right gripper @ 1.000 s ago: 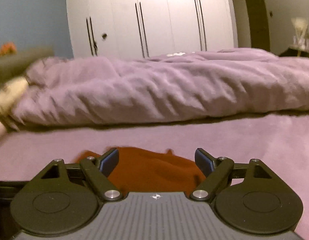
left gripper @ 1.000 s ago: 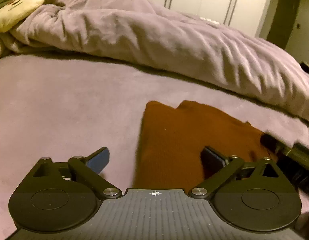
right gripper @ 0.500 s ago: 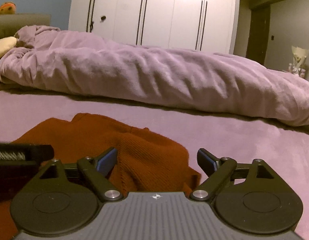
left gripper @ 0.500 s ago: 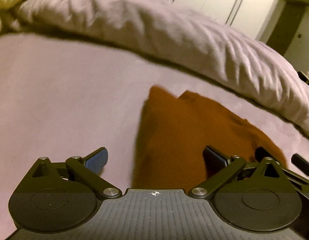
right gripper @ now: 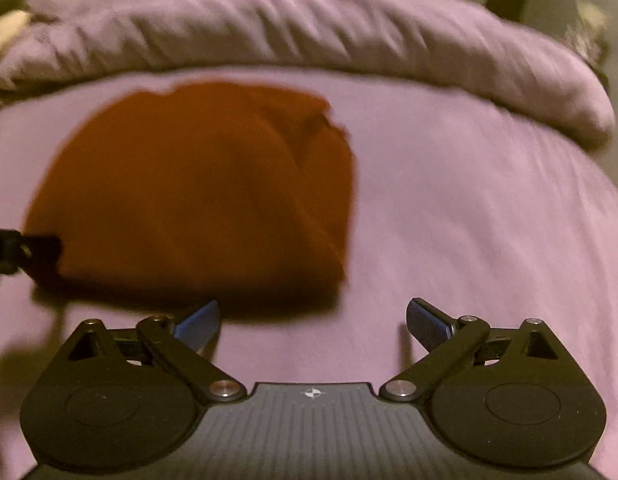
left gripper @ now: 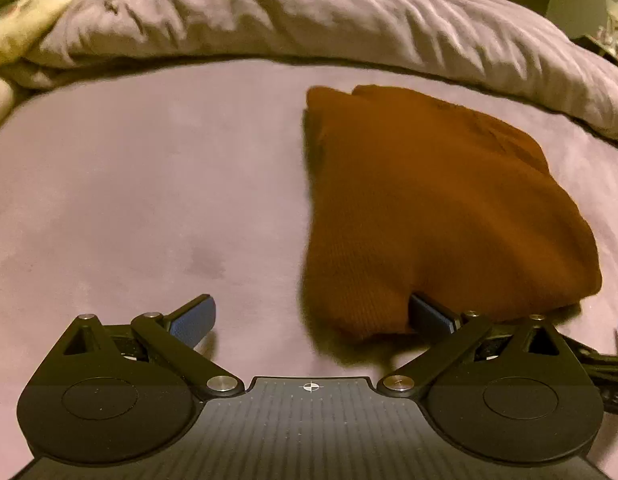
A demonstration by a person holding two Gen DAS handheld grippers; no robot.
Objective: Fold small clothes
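A rust-brown knitted garment (left gripper: 429, 208) lies folded in a compact bundle on the purple bed sheet (left gripper: 149, 200). It also shows in the right wrist view (right gripper: 197, 192), blurred. My left gripper (left gripper: 311, 318) is open and empty, above the garment's near left corner, its right fingertip (left gripper: 429, 316) at the cloth edge. My right gripper (right gripper: 313, 320) is open and empty, above the sheet just in front of the garment's near right corner. The left gripper's side (right gripper: 17, 250) shows at the left edge of the right wrist view.
A rumpled purple duvet (left gripper: 349, 20) is heaped along the far side of the bed. A cream pillow (left gripper: 25, 28) lies at the far left. White wardrobe doors and a dark doorway stand behind the bed.
Both grippers have lifted and pulled back from the garment, so both views look down on it. The right gripper no longer straddles the cloth. The garment lies flatter.
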